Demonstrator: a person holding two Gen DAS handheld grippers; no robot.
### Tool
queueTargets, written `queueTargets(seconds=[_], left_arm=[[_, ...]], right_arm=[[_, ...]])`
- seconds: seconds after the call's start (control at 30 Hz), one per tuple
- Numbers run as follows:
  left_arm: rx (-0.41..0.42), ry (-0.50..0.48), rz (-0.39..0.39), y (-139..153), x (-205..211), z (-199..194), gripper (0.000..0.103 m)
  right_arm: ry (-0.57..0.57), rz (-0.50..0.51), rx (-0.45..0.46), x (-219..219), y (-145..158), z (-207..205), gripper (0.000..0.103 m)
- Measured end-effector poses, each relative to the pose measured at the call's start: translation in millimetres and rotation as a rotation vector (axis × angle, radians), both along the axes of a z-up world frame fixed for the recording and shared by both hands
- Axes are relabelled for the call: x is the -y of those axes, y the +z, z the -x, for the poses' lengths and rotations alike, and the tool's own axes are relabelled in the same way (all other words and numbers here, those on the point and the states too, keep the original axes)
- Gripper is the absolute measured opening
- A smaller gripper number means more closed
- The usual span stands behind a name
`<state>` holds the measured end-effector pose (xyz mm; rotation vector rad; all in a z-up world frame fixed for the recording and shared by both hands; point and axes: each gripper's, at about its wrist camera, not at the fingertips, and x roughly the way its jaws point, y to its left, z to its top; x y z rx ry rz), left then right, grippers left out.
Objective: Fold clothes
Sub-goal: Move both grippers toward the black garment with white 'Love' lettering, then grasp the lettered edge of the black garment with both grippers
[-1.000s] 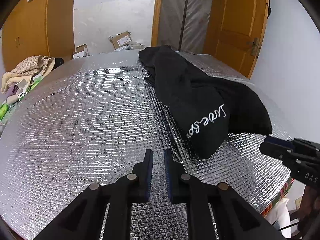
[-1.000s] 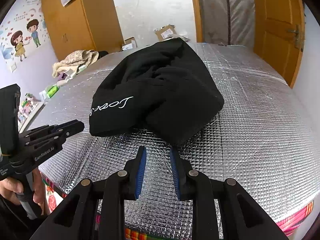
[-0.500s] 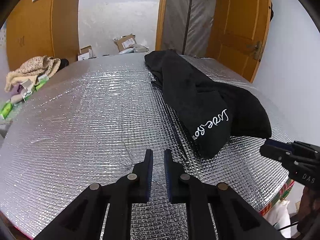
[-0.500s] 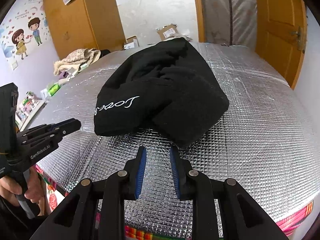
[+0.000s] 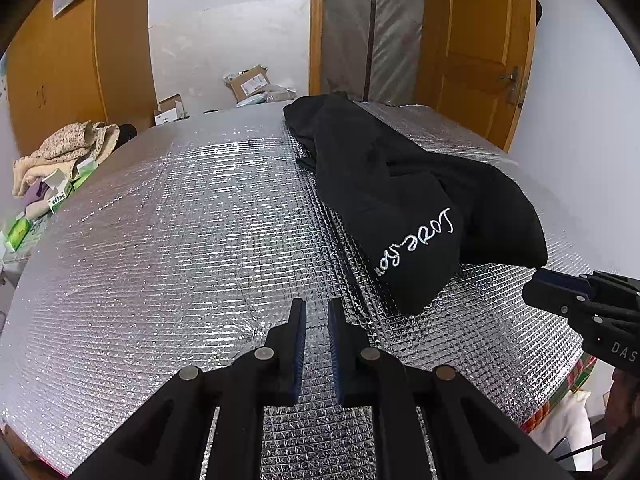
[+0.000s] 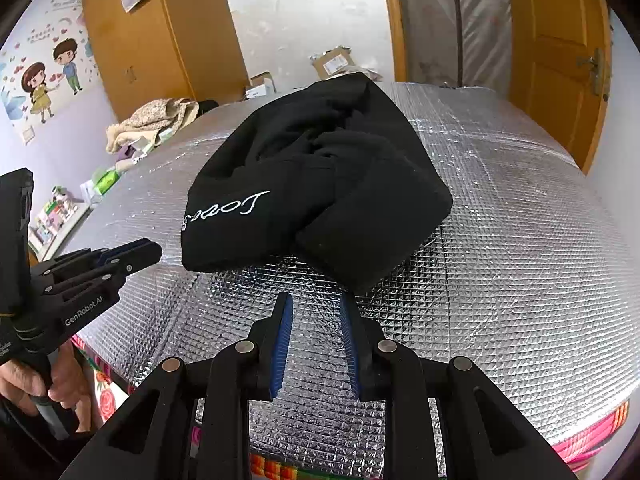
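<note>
A black garment [image 5: 380, 184] with white script lettering lies crumpled and partly folded over itself on the silver quilted mat [image 5: 160, 240]. My left gripper [image 5: 317, 308] hovers over bare mat just left of the garment's near corner, open by a narrow gap with nothing in it. In the right wrist view the garment [image 6: 320, 180] lies straight ahead. My right gripper [image 6: 316, 300] stands open just short of its near edge, holding nothing. Each gripper shows in the other's view: the right gripper [image 5: 560, 288] at the right edge, the left gripper [image 6: 132, 252] at the left.
The mat [image 6: 520, 240] covers a bed with a colourful sheet edge [image 6: 592, 432] at the front. A beige clothes pile [image 6: 152, 120] and small boxes sit far left. Cardboard boxes [image 5: 248, 82], a wardrobe [image 6: 160, 40] and a wooden door [image 5: 480, 60] stand behind. A hand [image 6: 40, 384] grips the left handle.
The left wrist view has drifted slightly, so the garment sits a little further right in it. The garment lies as before and both grippers keep the same gap.
</note>
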<state>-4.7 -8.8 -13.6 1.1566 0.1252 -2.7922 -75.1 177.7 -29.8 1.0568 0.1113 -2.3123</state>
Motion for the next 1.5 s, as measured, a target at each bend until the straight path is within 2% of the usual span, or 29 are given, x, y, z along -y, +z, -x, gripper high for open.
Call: queueTargets(seconds=[0.63,0.93,1.2,1.5], left_arm=[[0.043,-0.004,-0.008,-8.6,5.5,15.0,0.012],[-0.011,-0.034,-0.1,-2.5,14.8,9.4,0.012],[-0.038,-0.092,-0.181,5.8,13.2,12.2,0.024],[-0.026,-0.149,-0.27,2.7,0.7,25.3,0.027]], right_arm=[[-0.002,0.012,0.016,-3.9,-4.9,3.4,0.025],[-0.005,0.046,0.03,-3.7,-2.3,7.2,0.026],[-0.004,0.079,0.044,-3.4,-2.4,8.4,0.035],[-0.034,0.101,0.059,-10.3,-2.6,14.1,0.036]])
